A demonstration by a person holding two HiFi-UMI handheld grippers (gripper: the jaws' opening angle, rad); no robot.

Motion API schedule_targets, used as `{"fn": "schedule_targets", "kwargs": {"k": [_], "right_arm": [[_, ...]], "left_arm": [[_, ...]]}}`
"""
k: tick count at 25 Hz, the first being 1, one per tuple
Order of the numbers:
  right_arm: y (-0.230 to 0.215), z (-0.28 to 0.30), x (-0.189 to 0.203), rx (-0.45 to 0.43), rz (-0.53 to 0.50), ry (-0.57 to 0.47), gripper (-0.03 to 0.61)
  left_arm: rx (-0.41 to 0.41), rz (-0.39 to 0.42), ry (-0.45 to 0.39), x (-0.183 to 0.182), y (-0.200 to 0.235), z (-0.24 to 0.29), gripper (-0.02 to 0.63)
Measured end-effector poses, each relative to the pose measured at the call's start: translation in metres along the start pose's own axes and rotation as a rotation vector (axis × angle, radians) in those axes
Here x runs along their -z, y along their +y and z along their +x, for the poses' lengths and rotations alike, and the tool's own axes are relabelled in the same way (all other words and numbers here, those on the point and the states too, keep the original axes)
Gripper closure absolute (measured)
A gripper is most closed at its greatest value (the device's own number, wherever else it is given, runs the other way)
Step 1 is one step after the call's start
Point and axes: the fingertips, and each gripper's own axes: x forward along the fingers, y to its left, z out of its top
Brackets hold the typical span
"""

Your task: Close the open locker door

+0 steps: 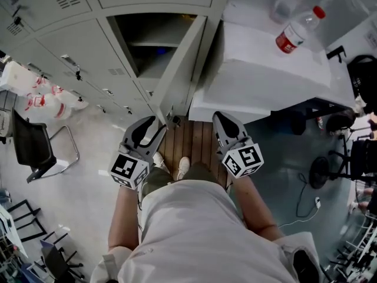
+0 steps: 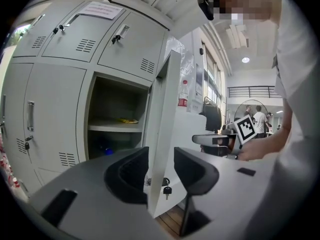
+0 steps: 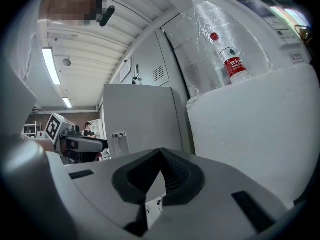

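Bank of grey lockers (image 1: pixel 76 52) runs along the person's left-front. One compartment (image 1: pixel 156 46) stands open, with a shelf inside and something small and yellow on it that is too small to name.

The locker door (image 1: pixel 179 69) is swung well out. It hangs upright, and from above it shows edge-on, running from its hinge side at the cabinet straight toward the person. The opening lies to its left. To its right is a white desk (image 1: pixel 259 69) with a plastic bottle (image 1: pixel 296 34) on top, close beside the door's outer face.

The left tongs (image 1: pixel 150 128) are right at the door's free edge, low down near the bottom corner. In the left gripper view the jaws stand apart and the door's edge sits in the gap between them. The left jaw is on the inner-face side and the right jaw on the outer-face side. I can't tell if either jaw touches the metal, but it does not look clamped.

The right tongs (image 1: pixel 224 122) are on the outer-face side, apart from the door. The jaws are pressed together with nothing in them. The right gripper view looks at the flat outer face, with the desk to its right.

A small key (image 2: pixel 167 189) hangs from the lock near the free edge, just past the left tongs' gap.

Judgement: the door is not yet closed. The free edge must swing leftward toward the opening. The left tongs are nearer and already straddle that edge, so a push or pull to the left from there should do it. The right tongs could instead push on the outer face.
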Motion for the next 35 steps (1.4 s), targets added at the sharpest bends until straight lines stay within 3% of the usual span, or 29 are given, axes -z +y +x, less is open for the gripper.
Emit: {"fn": "schedule_targets", "kwargs": {"k": [20, 35], "right_arm": [[0.006, 0.013, 0.007, 0.148, 0.009, 0.036, 0.566], [0.033, 0.068, -0.001, 0.207, 0.005, 0.017, 0.566]], "left_arm": [[0.198, -0.036, 0.017, 0.008, 0.02, 0.018, 0.488], [0.208, -0.028, -0.022, -0.002, 0.099, 0.009, 0.509]]}}
